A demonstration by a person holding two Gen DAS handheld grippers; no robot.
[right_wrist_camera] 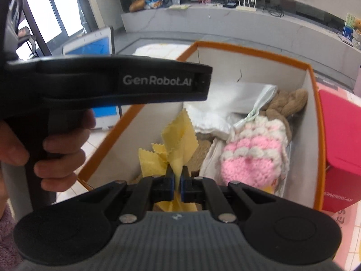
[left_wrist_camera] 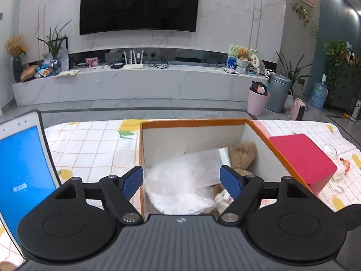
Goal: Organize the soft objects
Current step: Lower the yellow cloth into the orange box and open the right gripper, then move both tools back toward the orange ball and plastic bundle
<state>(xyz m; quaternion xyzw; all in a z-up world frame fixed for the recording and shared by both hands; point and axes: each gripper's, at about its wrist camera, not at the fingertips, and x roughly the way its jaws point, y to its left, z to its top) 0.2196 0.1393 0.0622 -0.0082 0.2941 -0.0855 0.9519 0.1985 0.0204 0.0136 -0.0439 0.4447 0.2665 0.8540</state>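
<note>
An orange-rimmed cardboard box (left_wrist_camera: 194,123) (right_wrist_camera: 252,52) stands on the checked tablecloth. Inside lie a white soft bag (left_wrist_camera: 180,180) (right_wrist_camera: 225,103), a brown plush toy (left_wrist_camera: 242,154) (right_wrist_camera: 291,101) and a pink-and-white knitted piece (right_wrist_camera: 252,155). My left gripper (left_wrist_camera: 182,181) hangs open over the box's near edge, nothing between its blue fingers (left_wrist_camera: 132,181). My right gripper (right_wrist_camera: 177,176) is shut on a yellow cloth (right_wrist_camera: 178,140) with zigzag edges, held over the box's near left corner. In the right wrist view the left gripper's body (right_wrist_camera: 126,83), gripped by a hand (right_wrist_camera: 61,149), crosses the upper left.
A red box (left_wrist_camera: 302,158) (right_wrist_camera: 343,131) leans against the orange box's right side. A tablet with a blue screen (left_wrist_camera: 22,169) (right_wrist_camera: 94,47) stands at the left. Crumpled white wrapping (left_wrist_camera: 340,167) lies at the far right. Beyond the table is a TV wall and bins (left_wrist_camera: 258,101).
</note>
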